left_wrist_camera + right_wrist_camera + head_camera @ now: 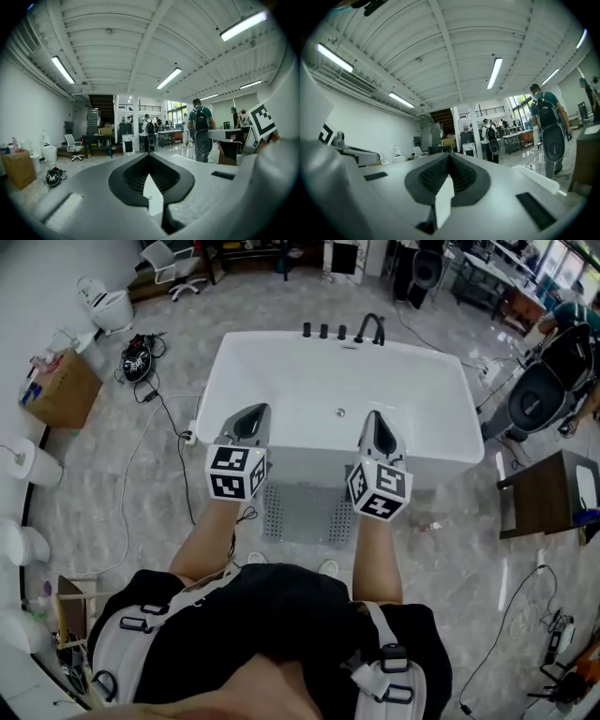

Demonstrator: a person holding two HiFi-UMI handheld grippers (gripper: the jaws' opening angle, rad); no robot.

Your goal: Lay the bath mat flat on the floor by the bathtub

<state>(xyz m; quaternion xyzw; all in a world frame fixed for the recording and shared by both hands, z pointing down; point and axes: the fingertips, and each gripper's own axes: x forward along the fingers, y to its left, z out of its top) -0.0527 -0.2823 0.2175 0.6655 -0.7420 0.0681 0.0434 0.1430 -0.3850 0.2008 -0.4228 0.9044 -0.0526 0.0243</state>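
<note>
— How do the jaws of the right gripper (449,159) stand?
— They are closed together, and there is nothing between the dark pads (433,174).
— Where does it point?
— About level, into a big hall. Above there is a white ceiling (440,42) with long lamps (494,72).
— Are there any people?
— Yes. At the right a person (547,136) with a backpack (544,115) stands with the back to us. Another one (490,136) is farther off, near a staircase (443,117).
</note>
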